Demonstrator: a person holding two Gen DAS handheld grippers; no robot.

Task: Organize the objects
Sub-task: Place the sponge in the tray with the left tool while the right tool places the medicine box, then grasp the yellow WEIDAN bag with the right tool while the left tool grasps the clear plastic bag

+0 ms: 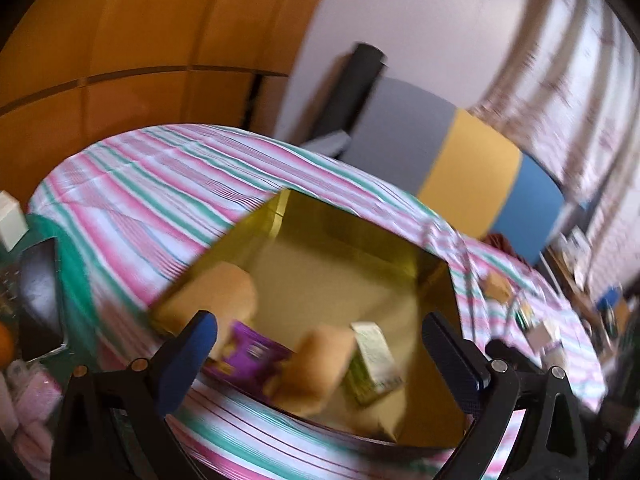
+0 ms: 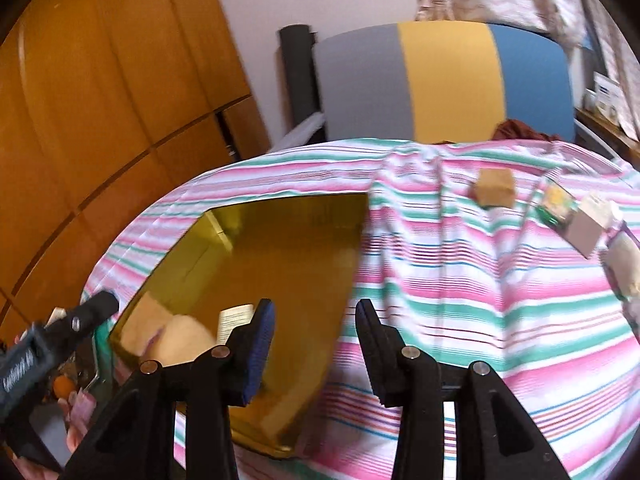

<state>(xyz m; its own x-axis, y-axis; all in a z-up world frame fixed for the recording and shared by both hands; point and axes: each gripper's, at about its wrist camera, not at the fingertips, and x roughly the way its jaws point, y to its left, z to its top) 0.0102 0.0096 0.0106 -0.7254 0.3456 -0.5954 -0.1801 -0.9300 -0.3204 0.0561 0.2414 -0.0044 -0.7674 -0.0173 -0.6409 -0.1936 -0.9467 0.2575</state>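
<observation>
A gold tray [image 1: 400, 256] sits on the table's striped cloth [image 1: 140, 184] and serves as the landmark here. Inside it, at the end nearest the left gripper [image 1: 320, 340], lie two tan rolls [image 1: 224, 288], a purple packet [image 1: 248, 354] and a pale green carton [image 1: 374, 360], close together and blurred. The left gripper hovers above that end with its jaws spread wide and nothing between them. The right gripper [image 2: 316, 340] hangs over the tray's right edge, its jaws parted a modest way and empty. Right of the tray, well apart from it, a small brown box [image 2: 494, 189], a green packet [image 2: 556, 204] and a white box [image 2: 590, 224] rest on the cloth.
</observation>
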